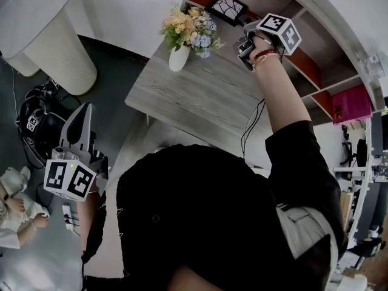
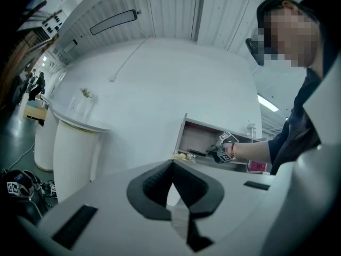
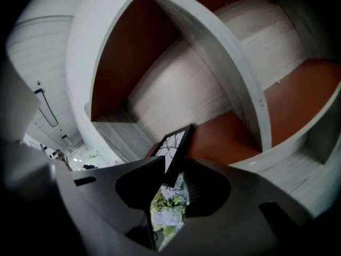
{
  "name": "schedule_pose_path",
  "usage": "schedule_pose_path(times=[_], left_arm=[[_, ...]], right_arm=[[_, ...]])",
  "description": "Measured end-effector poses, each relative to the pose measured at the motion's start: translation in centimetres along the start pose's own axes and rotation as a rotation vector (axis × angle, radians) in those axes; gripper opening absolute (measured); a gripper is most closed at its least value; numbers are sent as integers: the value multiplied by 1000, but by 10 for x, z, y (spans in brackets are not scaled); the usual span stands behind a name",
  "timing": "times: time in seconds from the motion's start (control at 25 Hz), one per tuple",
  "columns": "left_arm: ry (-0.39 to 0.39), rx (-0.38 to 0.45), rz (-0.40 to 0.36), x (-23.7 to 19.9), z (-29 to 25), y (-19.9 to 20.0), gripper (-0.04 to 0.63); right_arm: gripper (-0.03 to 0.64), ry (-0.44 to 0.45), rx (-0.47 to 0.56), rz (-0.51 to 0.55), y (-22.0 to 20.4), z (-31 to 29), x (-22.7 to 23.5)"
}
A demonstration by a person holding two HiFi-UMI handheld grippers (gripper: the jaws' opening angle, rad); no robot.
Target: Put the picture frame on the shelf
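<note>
The black picture frame (image 1: 226, 8), with a branch pattern on white, hangs tilted at the mouth of the shelf's (image 1: 306, 68) leftmost red-backed compartment. My right gripper (image 1: 245, 29) is shut on its near corner. In the right gripper view the frame (image 3: 177, 143) stands edge-on between the jaws of that gripper (image 3: 173, 170), above the red shelf floor (image 3: 234, 137). My left gripper (image 1: 82, 111) hangs low at the left, far from the shelf. Its jaws are shut with nothing between them (image 2: 171, 168).
A white vase of flowers (image 1: 187, 34) stands on the grey wooden table (image 1: 200, 99) just left of the frame. A white ribbed round stand (image 1: 54, 47) is on the floor at the left. Bags and cables (image 1: 36, 123) lie below it.
</note>
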State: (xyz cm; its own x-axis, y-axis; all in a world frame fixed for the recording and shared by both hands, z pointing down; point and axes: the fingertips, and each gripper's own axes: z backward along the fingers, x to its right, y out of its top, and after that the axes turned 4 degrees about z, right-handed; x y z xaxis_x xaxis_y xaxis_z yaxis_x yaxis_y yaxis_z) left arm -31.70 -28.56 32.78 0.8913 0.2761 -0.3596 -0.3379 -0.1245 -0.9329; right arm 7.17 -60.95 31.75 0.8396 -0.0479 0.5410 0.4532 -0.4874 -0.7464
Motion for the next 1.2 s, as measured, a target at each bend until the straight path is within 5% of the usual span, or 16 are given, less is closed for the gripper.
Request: schedule_pose_path(times=[0.64, 0.92, 1.2], left_arm=[[-130, -22, 13, 59, -24, -13, 11], [-181, 0, 22, 89, -13, -17, 11], [-174, 10, 24, 104, 6, -23, 11]], right_arm=[[-12, 340, -60, -63, -102, 95, -57], [-6, 477, -72, 207, -154, 152, -105], [3, 453, 42, 462, -181, 194, -118]])
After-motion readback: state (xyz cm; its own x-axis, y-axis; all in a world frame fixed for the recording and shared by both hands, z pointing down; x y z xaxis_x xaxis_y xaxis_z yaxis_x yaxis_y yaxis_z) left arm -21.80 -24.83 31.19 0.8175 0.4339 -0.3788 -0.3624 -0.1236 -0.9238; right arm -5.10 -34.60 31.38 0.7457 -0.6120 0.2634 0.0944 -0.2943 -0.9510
